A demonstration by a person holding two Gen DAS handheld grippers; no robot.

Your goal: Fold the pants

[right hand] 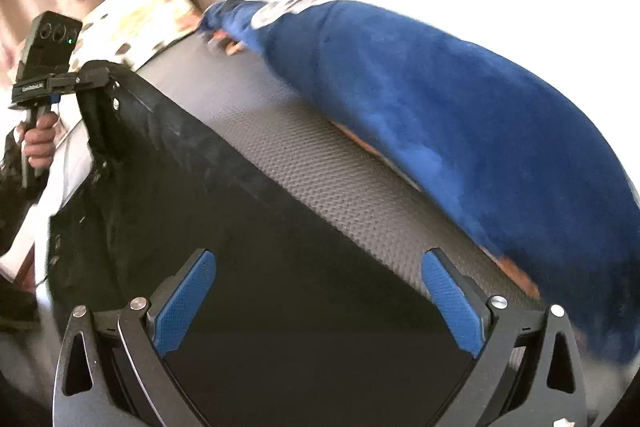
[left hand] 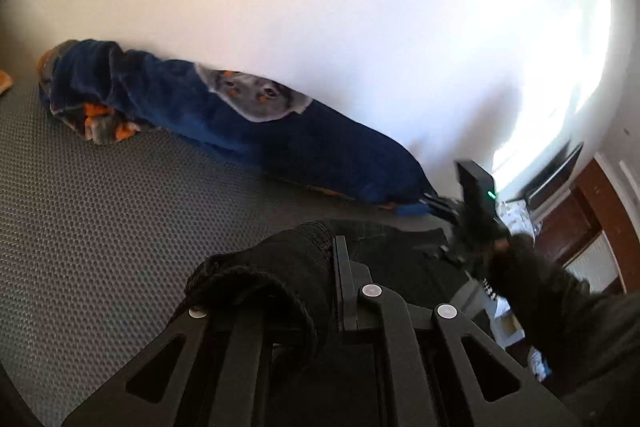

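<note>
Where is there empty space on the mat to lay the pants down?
The grey mat is bare in front of the blue blanket, from the left claw out to the mat's left end. It is crowded along the wall, where the blanket lies, and at the near edge, where the black pants hang below the open right claw.

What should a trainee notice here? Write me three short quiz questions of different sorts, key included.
1. True or false: the right gripper, with its blue pads, is clamped on the black fabric pants.
2. Which tool grips a corner of the pants? A) the left gripper B) the right gripper C) neither
3. Fill in the colour: the dimpled mat under the pants and the plush blue blanket is ____.

Key: 1 false, it is open above them; 2 A; 3 grey.
</note>
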